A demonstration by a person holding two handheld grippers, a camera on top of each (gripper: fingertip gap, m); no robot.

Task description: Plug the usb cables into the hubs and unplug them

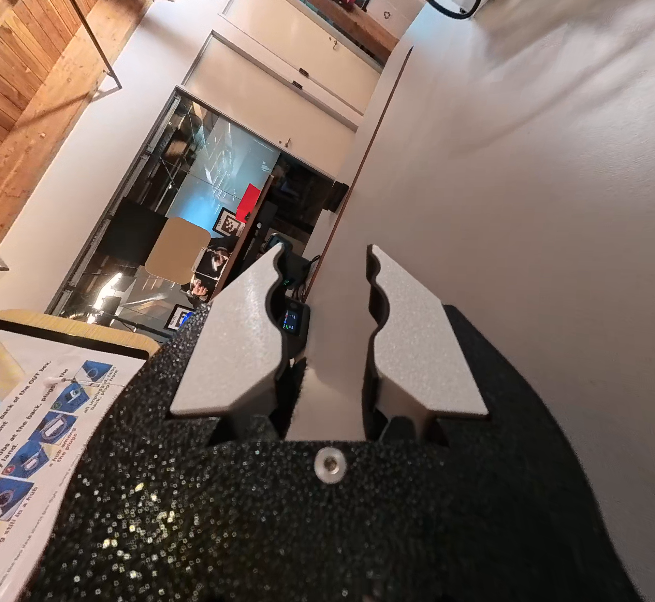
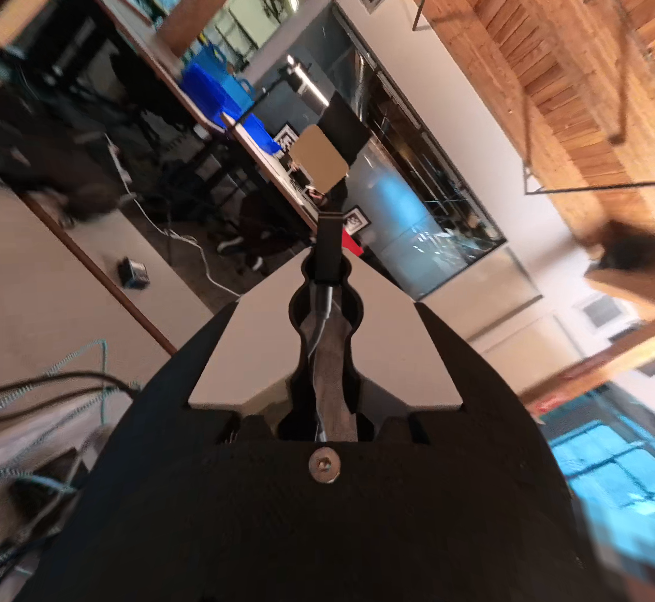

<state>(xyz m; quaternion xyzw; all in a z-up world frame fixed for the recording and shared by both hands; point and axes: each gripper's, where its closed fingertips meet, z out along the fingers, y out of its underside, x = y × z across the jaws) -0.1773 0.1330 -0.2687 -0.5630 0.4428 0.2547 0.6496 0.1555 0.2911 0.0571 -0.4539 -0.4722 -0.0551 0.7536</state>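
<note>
Blue plastic bins (image 2: 227, 102) crowd a distant desk (image 2: 269, 156) while a printed instruction sheet (image 1: 46, 418) lies on the pale table (image 1: 514, 230).

One USB hub (image 2: 329, 248), two blue bins (image 2: 212, 88)

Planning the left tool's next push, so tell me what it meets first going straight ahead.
The left tool is open and empty, and points along the white tabletop. Nothing lies in the gap; the nearest thing is a small dark device with a lit screen just left of the line. Depth is unclear.
</note>
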